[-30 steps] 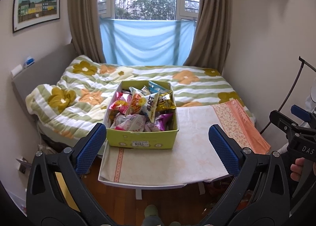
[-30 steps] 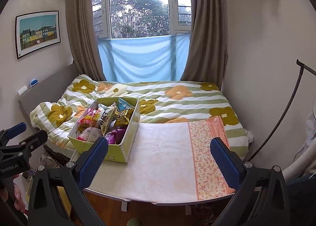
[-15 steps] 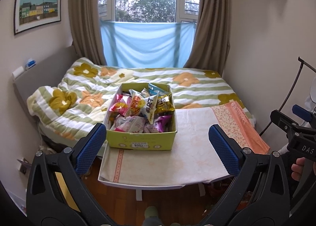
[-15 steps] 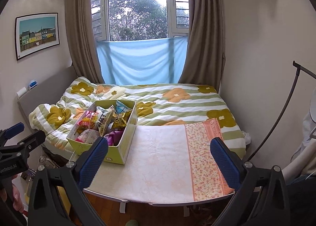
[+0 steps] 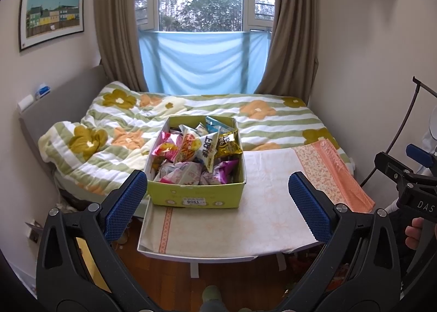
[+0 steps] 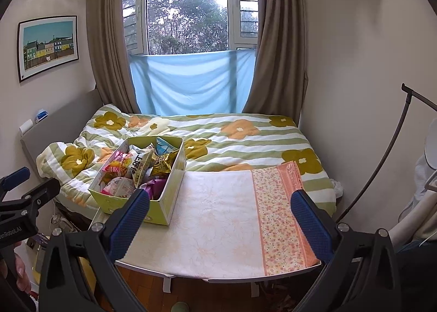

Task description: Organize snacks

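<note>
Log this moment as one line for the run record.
left gripper: open, empty | right gripper: open, empty | snack box: full, on table | phase: approach, nothing grasped

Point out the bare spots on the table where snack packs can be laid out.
The tablecloth lies bare from the green box to the orange floral border, and down to the near edge. A narrower strip runs before the box. The box's inside is crammed with snack packs.

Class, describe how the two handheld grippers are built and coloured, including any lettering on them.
Each gripper, left and right, has a black, triangulated plastic frame with silver bolts and two blue, textured finger pads. White lettering marks the bodies: "DAS" on the right one, "enRobot.AI" on the left one. No cables or sleeves show.
</note>
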`<state>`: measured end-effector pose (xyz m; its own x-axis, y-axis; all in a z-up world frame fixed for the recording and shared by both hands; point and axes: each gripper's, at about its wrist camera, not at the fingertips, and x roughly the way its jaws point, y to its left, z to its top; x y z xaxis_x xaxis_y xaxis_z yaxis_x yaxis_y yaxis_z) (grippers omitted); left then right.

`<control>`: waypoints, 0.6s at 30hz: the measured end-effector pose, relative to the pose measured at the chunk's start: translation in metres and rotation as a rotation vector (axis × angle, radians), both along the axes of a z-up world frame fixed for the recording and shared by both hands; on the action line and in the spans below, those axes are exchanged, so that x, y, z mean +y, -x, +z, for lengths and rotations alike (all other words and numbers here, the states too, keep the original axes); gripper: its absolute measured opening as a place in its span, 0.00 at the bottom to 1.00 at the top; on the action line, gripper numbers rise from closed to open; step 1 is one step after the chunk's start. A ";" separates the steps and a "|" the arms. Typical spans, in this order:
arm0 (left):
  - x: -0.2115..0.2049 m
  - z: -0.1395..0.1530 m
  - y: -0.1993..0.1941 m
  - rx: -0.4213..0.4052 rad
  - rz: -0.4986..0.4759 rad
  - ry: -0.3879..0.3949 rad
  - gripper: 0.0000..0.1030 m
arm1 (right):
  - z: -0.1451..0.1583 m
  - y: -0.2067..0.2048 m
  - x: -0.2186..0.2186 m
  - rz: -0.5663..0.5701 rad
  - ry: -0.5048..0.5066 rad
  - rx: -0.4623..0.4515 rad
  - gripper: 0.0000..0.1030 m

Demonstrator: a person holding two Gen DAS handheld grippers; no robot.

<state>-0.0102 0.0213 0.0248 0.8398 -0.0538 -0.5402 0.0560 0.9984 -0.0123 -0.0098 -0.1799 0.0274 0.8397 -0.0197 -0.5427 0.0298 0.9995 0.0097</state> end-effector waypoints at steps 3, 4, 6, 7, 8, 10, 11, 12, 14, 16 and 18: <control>0.001 0.000 -0.001 -0.003 0.002 0.001 1.00 | 0.000 0.000 0.001 -0.003 0.000 -0.002 1.00; 0.002 -0.001 -0.001 -0.003 0.004 0.001 1.00 | 0.000 0.000 0.001 -0.003 0.003 -0.002 1.00; 0.003 -0.002 -0.003 0.001 0.007 0.001 1.00 | 0.000 -0.001 0.001 -0.006 0.009 0.000 1.00; 0.004 -0.003 -0.004 0.003 0.007 0.002 1.00 | 0.000 -0.002 0.001 -0.006 0.009 0.001 1.00; 0.004 -0.004 -0.004 0.005 0.007 0.002 1.00 | -0.001 -0.002 0.001 -0.007 0.008 0.003 1.00; 0.004 -0.005 -0.004 0.007 0.005 0.000 1.00 | -0.001 -0.003 0.001 -0.010 0.006 0.006 1.00; 0.004 -0.005 -0.005 0.007 0.005 -0.002 1.00 | -0.002 -0.003 0.000 -0.011 0.006 0.006 1.00; 0.004 -0.006 -0.004 0.007 0.004 -0.005 1.00 | -0.002 -0.003 0.000 -0.012 0.005 0.007 1.00; 0.003 -0.006 -0.005 0.009 0.003 -0.012 1.00 | -0.002 -0.002 0.000 -0.015 0.004 0.008 1.00; 0.003 -0.007 -0.007 0.014 0.003 -0.016 1.00 | -0.001 -0.003 0.000 -0.016 0.004 0.008 1.00; 0.003 -0.007 -0.008 0.016 0.000 -0.012 1.00 | -0.001 -0.003 0.000 -0.017 0.004 0.007 1.00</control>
